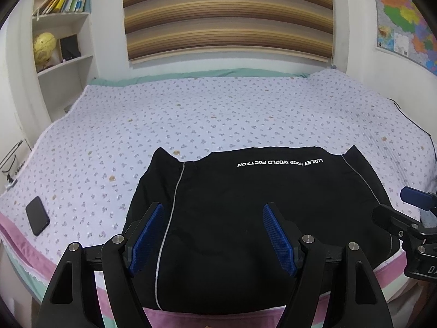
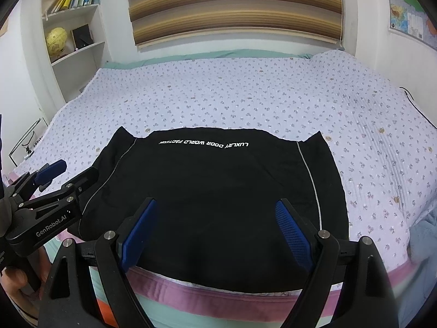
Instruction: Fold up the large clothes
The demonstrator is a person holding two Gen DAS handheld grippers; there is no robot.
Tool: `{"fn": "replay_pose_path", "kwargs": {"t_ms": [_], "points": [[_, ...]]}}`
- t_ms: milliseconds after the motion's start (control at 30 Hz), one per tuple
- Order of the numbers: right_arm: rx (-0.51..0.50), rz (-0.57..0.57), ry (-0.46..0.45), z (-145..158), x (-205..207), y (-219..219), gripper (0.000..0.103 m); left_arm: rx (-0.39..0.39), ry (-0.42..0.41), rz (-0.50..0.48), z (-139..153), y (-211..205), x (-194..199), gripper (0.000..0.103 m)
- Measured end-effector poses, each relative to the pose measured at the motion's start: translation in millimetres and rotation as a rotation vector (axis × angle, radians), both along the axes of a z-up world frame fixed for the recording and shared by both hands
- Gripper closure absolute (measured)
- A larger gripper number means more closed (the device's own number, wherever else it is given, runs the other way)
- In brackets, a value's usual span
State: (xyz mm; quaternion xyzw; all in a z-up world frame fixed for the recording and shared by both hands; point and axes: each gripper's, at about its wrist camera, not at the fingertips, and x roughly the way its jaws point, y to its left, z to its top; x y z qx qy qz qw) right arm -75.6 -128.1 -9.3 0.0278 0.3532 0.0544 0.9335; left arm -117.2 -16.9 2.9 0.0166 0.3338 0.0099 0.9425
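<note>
Your left gripper (image 1: 213,235) has its jaws spread wide, the blue ribbed pads (image 1: 146,239) well apart and holding nothing; it hangs above the near part of the black garment (image 1: 245,213) without touching the cloth. Your right gripper (image 2: 215,232) stands the same way, jaws wide, blue pads (image 2: 293,235) clear of the fabric and empty. Each gripper shows at the edge of the other's view, both near the bed's front edge. The garment lies flat on the bed (image 1: 191,114), folded into a broad dark block with a thin pale piping line (image 1: 166,218) down each side and white lettering (image 1: 280,163) reading upside down near its far edge. Its near edge reaches the pink border of the bedding (image 2: 245,298). A dark phone (image 1: 37,216) lies on the floral sheet, well to the left of the garment. Beyond the bed are a striped blind (image 1: 229,13), a bookshelf (image 1: 62,27) with a yellow globe (image 1: 43,46), and a wall map (image 1: 404,19).
</note>
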Motion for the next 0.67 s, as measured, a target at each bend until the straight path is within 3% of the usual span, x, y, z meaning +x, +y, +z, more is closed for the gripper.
{"fn": "replay_pose_path", "kwargs": {"t_ms": [400,600,667], "points": [[0.017,-0.058,0.021,-6.0,15.6,-22.1,0.014,0.018,0.015,-0.001,-7.0,-3.3,14.0,0.027],[0.005,-0.033,0.027,-8.5,18.8,-14.9,0.014,0.107,-0.053,0.026,-5.3,-10.9,11.5,0.027],[-0.002,-0.024,0.031,-9.8,19.7,-11.8,0.014,0.089,-0.038,0.016,-4.1,-9.0,12.6,0.027]]}}
